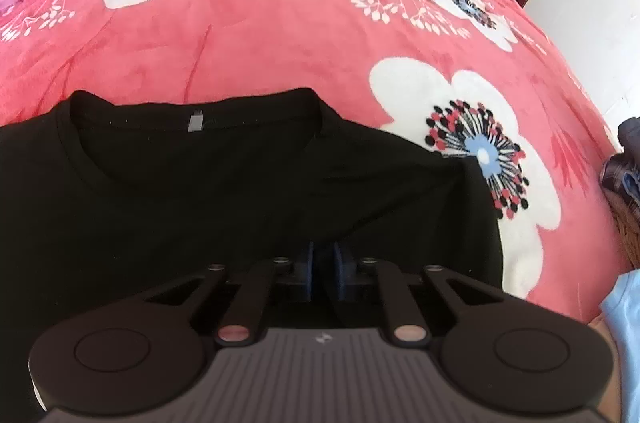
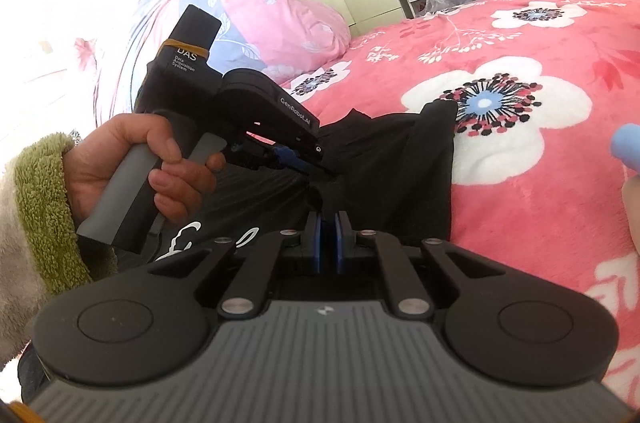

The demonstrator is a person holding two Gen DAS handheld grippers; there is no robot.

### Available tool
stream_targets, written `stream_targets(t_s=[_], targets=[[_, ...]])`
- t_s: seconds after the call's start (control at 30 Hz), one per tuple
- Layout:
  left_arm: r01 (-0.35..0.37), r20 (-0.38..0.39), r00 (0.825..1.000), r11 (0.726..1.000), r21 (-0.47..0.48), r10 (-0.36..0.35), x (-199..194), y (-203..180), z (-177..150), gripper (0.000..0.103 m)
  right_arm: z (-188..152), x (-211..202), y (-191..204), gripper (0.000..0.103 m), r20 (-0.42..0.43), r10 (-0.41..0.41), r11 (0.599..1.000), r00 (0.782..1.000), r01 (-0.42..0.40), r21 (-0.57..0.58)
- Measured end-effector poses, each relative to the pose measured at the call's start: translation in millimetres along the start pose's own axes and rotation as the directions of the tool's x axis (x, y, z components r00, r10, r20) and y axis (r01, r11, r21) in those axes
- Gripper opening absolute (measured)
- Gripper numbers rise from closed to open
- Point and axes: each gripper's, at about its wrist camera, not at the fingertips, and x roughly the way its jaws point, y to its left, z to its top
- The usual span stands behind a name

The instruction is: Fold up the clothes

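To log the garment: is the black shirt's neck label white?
No, the label inside the collar of the black shirt is grey.

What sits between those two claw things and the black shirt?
Nothing visible does. The left gripper and right gripper both have their jaws pinched together right on the black shirt, which lies on the flowered blanket.

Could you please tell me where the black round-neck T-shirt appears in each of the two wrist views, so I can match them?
Left wrist view: the black round-neck T-shirt fills the lower left and centre, collar toward the top, flat on the bed.
Right wrist view: it lies in the centre, partly behind the left gripper.
Shared landmark: the large white flower with a blue centre on the pink blanket, beside the shirt's right edge.
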Motion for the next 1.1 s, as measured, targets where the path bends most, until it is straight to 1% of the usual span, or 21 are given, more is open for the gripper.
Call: stream_targets(t_s=[0.07, 0.17, 0.27, 0.33, 0.4, 0.47, 0.6, 0.73, 0.87, 0.93, 1.0, 1.1], targets=[[-0.008, -0.001, 1.000, 1.000, 0.004, 0.008, 2.5, -0.8, -1.8, 0.006, -0.2, 0.6, 0.5, 0.006, -0.002, 0.000, 1.000, 1.000, 0.000, -0.002], [-0.025, 0.019, 0.999, 1.000, -0.005, 0.026, 1.0, -1.5, -1.6, 0.004, -0.8, 0.7, 1.2, 0.006, 0.000, 0.001, 1.000, 1.000, -0.001, -0.005], [-0.021, 0.097, 0.995, 0.999, 0.024, 0.018, -17.1, -6.5, 3.8, 0.003, -1.3, -2.3, 6.5, 0.006, 0.023, 0.021, 0.999, 1.000, -0.020, -0.035], [-0.016, 0.147, 0.989, 0.997, 0.081, 0.004, -28.6, -12.4, 7.6, 0.003, -2.9, -4.1, 16.3, 0.006, 0.041, 0.033, 0.995, 0.999, -0.029, -0.093], [-0.046, 0.174, 0.984, 0.989, 0.137, 0.022, -31.1, -17.8, 8.5, 0.003, -5.8, -1.4, 28.9, 0.006, 0.038, 0.022, 0.986, 0.999, -0.015, -0.164], [-0.082, 0.186, 0.981, 0.982, 0.171, 0.050, -27.9, -19.4, 7.4, 0.003, -8.6, 4.2, 38.3, 0.006, 0.020, 0.006, 0.977, 1.000, -0.002, -0.213], [-0.132, 0.208, 0.974, 0.974, 0.186, 0.092, -19.6, -14.8, 3.1, 0.003, -8.4, 11.8, 42.1, 0.006, -0.016, 0.015, 0.974, 1.000, -0.018, -0.224], [-0.158, 0.229, 0.967, 0.971, 0.180, 0.115, -19.0, -7.5, 0.5, 0.003, -7.5, 14.3, 38.9, 0.008, -0.038, 0.053, 0.982, 0.998, -0.059, -0.178], [-0.185, 0.229, 0.963, 0.963, 0.194, 0.139, -13.6, -4.3, -2.3, 0.004, -5.4, 20.7, 22.1, 0.008, -0.072, 0.140, 0.990, 0.988, -0.142, -0.023], [-0.203, 0.224, 0.962, 0.959, 0.196, 0.158, -6.1, -1.1, -3.9, 0.004, -6.2, 24.8, 13.7, 0.009, -0.101, 0.162, 0.986, 0.982, -0.159, 0.043], [-0.222, 0.220, 0.959, 0.955, 0.195, 0.178, 2.4, 2.7, -5.7, 0.005, -7.8, 25.7, 6.5, 0.010, -0.116, 0.203, 0.976, 0.972, -0.191, 0.106], [-0.231, 0.243, 0.953, 0.950, 0.209, 0.179, 4.5, 5.9, -9.9, 0.017, -11.1, 16.2, 0.1, 0.011, -0.092, 0.247, 0.959, 0.965, -0.230, 0.163]])
